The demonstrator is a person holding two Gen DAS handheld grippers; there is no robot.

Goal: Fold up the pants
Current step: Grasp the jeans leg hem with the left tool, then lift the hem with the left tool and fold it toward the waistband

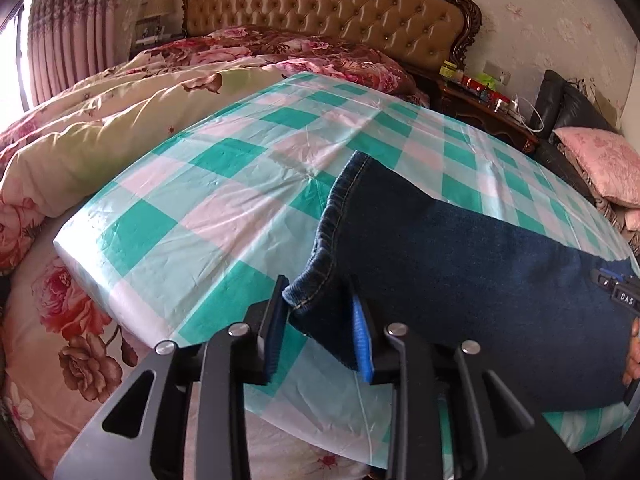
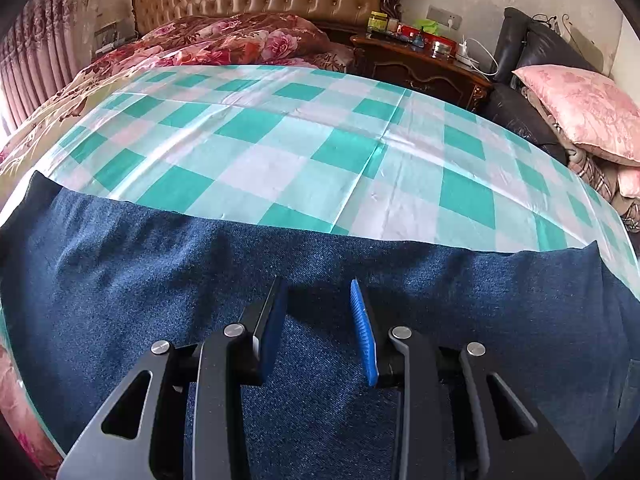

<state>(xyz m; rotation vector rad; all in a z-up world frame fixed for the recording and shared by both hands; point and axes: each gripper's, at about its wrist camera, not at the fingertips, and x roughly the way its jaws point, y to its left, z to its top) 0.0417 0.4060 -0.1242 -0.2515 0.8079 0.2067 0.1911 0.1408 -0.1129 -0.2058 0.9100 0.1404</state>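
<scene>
Denim pants (image 1: 460, 264) under both low-held grippers, left (image 1: 320, 320) and right (image 2: 320, 320), jaws wide.

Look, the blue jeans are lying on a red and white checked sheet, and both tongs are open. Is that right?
Nearly. The sheet is green and white checked, not red, as the right wrist view shows. The blue jeans do lie on it, and the left tongs and right tongs are open.
</scene>
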